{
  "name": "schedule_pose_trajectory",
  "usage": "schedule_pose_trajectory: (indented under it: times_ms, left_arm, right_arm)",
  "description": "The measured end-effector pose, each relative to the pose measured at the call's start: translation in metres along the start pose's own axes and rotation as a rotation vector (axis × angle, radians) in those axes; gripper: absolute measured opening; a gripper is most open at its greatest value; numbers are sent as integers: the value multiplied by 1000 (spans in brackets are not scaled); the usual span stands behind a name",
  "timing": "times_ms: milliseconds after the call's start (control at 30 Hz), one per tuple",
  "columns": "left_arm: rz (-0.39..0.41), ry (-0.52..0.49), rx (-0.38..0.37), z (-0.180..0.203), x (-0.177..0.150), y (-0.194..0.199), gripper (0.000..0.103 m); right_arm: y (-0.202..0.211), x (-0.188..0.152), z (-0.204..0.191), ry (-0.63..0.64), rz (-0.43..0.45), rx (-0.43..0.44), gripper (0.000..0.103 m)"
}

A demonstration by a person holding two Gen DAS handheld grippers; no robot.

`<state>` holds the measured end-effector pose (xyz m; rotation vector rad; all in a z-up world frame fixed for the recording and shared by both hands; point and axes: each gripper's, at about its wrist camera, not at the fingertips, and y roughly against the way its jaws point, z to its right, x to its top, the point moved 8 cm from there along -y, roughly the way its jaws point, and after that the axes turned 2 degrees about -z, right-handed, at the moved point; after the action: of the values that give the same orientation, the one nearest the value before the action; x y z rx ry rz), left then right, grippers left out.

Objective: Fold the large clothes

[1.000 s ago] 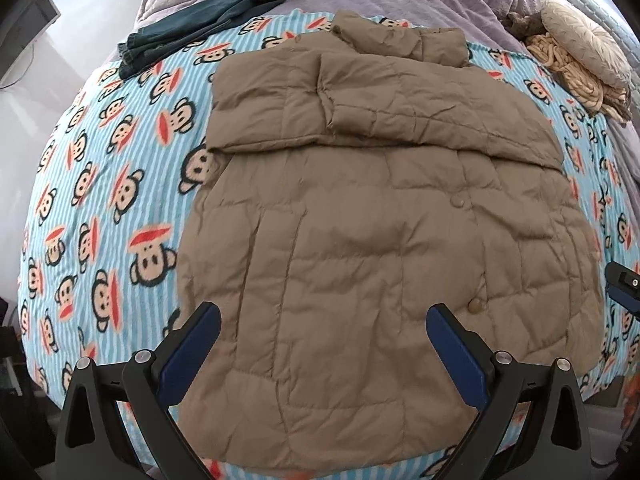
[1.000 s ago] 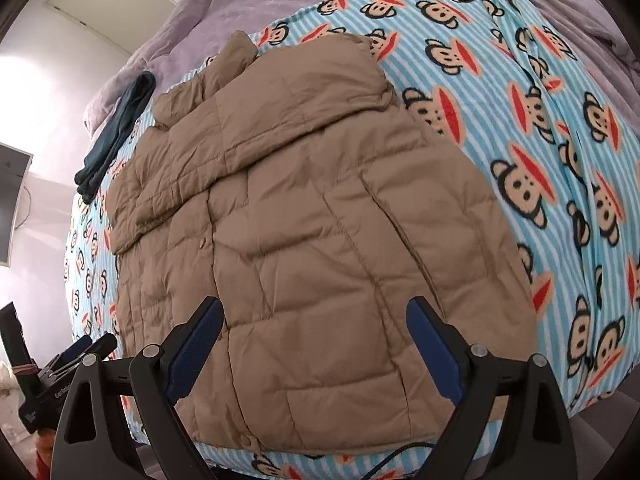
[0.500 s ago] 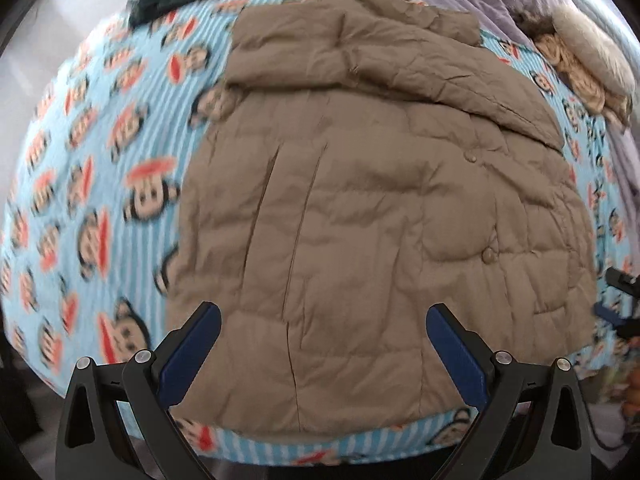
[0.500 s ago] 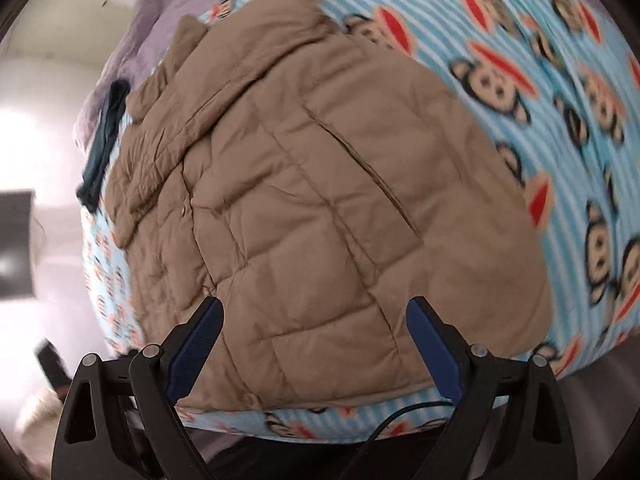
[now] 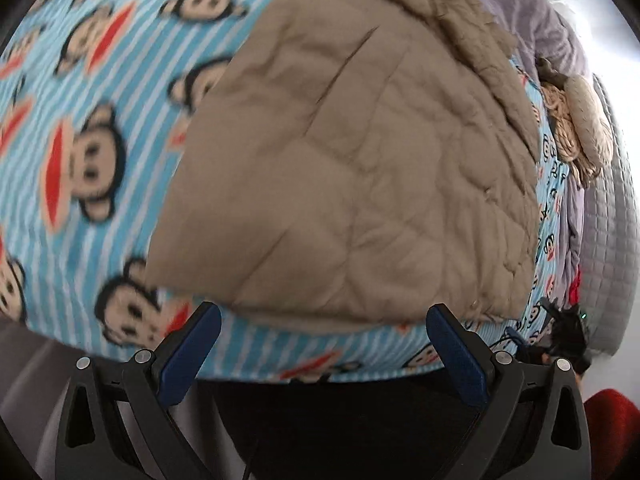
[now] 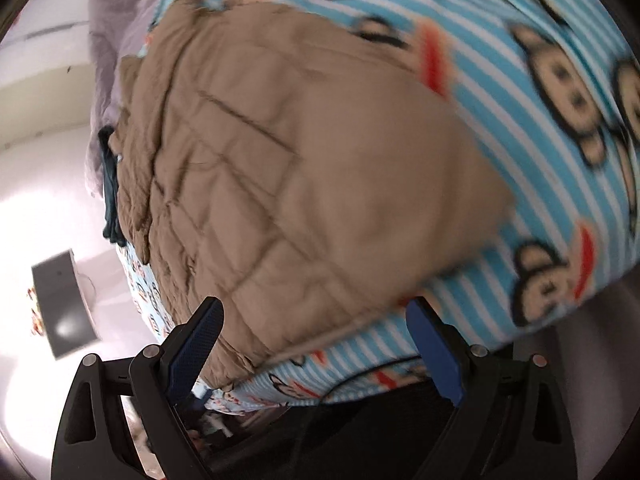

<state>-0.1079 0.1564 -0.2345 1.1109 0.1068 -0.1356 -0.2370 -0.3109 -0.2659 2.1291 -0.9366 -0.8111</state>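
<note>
A home bedroom. Ahead of the left hand-held gripper (image 5: 320, 344) lies a bed (image 5: 612, 208) under a blue striped monkey-print blanket (image 5: 80, 80), with a rumpled purple duvet (image 5: 540, 20) beyond it and a knitted cushion (image 5: 588, 128) far right. A padded tan jacket (image 5: 360, 168) is spread on the blanket.

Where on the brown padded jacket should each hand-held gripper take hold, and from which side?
Probably the jacket hem's two near corners, from the bed's near edge: the hem lies flat on the blanket, nearest both open grippers.
</note>
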Motion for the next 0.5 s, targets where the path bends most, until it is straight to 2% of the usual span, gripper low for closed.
schedule_pose_trajectory:
  times_ms: [100, 233, 500]
  left_arm:
    - [-13, 58, -53, -1, -3, -12, 103]
    - [5, 91, -121, 8, 7, -24, 103]
    - [2, 107, -110, 8, 24, -45, 103]
  right_arm:
    - [-3, -4, 24, -103, 12, 42, 94]
    - [-8, 2, 33, -161, 34, 108, 94]
    - [-29, 17, 30, -170, 22, 152, 94]
